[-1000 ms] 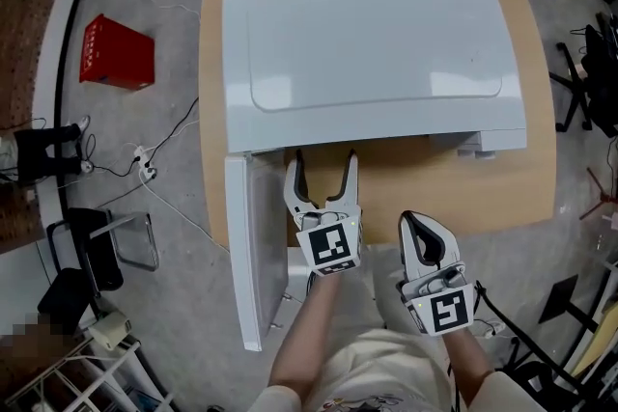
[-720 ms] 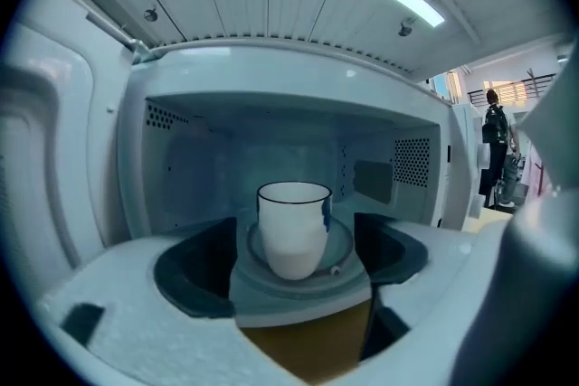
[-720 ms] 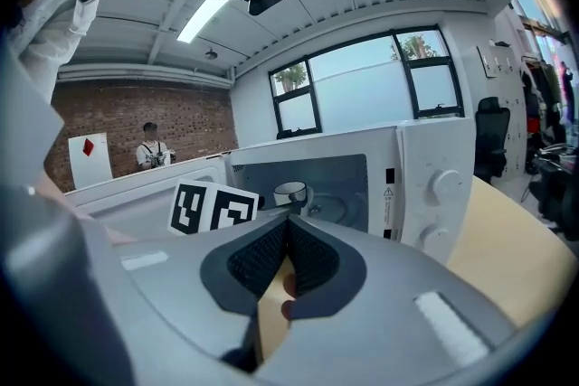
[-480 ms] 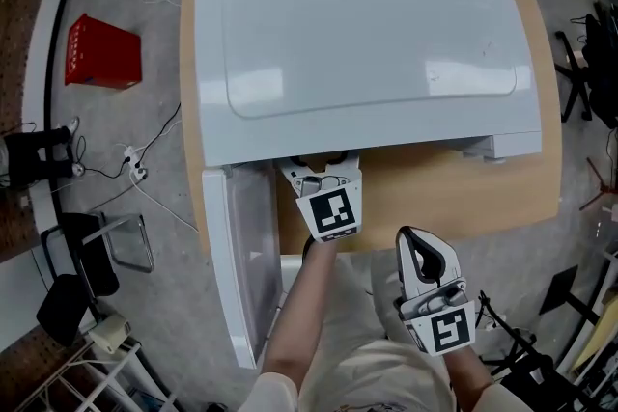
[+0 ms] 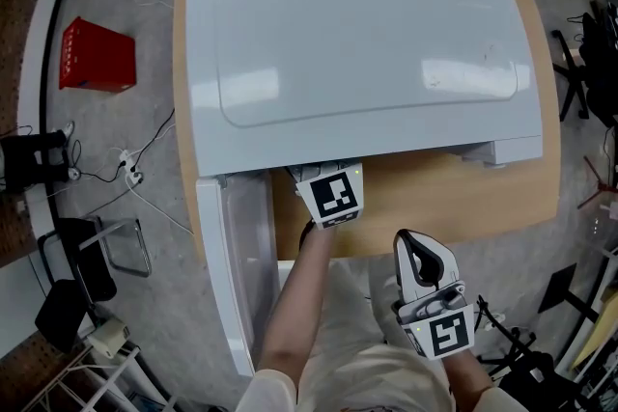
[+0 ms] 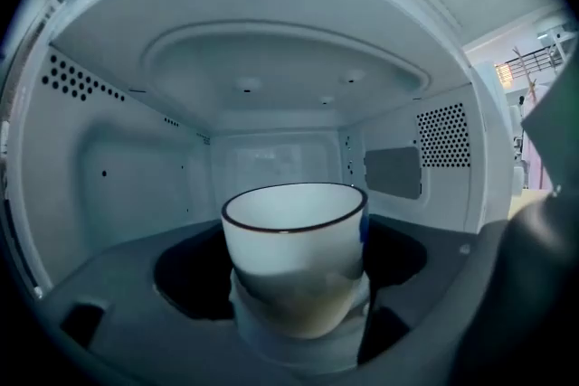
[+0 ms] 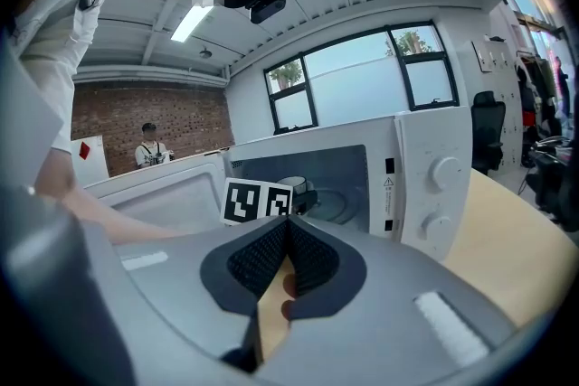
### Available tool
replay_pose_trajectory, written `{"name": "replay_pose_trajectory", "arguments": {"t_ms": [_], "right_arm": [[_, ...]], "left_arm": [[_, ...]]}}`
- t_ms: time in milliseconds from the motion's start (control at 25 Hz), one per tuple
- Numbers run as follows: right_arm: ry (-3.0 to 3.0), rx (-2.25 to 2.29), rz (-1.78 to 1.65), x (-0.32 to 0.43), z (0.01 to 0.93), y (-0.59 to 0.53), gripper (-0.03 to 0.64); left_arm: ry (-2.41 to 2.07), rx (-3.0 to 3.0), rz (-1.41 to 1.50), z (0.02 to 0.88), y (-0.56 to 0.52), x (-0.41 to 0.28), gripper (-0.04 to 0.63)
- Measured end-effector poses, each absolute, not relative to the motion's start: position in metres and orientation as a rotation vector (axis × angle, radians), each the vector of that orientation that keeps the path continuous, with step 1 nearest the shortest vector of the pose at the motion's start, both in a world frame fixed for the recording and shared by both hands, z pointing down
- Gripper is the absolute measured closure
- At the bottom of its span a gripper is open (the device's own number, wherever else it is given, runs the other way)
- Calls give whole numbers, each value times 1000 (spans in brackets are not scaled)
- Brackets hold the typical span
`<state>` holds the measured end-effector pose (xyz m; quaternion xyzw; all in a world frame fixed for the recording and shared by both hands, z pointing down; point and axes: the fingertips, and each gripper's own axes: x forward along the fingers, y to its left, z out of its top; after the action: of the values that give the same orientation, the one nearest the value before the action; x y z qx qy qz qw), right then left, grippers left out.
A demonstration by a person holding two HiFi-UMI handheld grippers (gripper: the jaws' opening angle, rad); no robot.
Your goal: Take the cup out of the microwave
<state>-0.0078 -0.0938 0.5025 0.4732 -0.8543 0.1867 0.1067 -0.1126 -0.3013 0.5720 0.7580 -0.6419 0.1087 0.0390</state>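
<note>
A white cup (image 6: 294, 258) with a dark rim stands upright on the turntable inside the white microwave (image 5: 357, 43), whose door (image 5: 224, 275) hangs open to the left. My left gripper (image 5: 326, 175) reaches into the cavity, so the microwave top hides its fingers and only its marker cube (image 5: 333, 196) shows. In the left gripper view the cup sits straight ahead between the jaws, which are closing without touching it; one dark finger (image 6: 534, 285) shows at the right edge. My right gripper (image 5: 423, 258) is shut and empty, held back near the table's front edge.
The microwave stands on a wooden table (image 5: 435, 198), with its control knobs (image 7: 443, 172) to the right of the cavity. A red box (image 5: 95, 58), cables and chair bases lie on the floor to the left. A person (image 7: 149, 154) stands far off by a brick wall.
My left gripper has moved forward into the microwave cavity, and its fingers have gone out of sight under the top. The right gripper has stayed put.
</note>
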Motion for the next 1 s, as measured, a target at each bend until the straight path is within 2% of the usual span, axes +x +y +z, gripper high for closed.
{"name": "replay_pose_trajectory", "arguments": {"t_ms": [400,1000], "right_arm": [[-2486,1380,522,-7,503,-90,609],[-2564,1430,443,-10,456,-99,609]], "left_arm": [[-1940,2313,345,572,-294,-113,198],[-1927,2302,407,536,-221,-112,198]]}}
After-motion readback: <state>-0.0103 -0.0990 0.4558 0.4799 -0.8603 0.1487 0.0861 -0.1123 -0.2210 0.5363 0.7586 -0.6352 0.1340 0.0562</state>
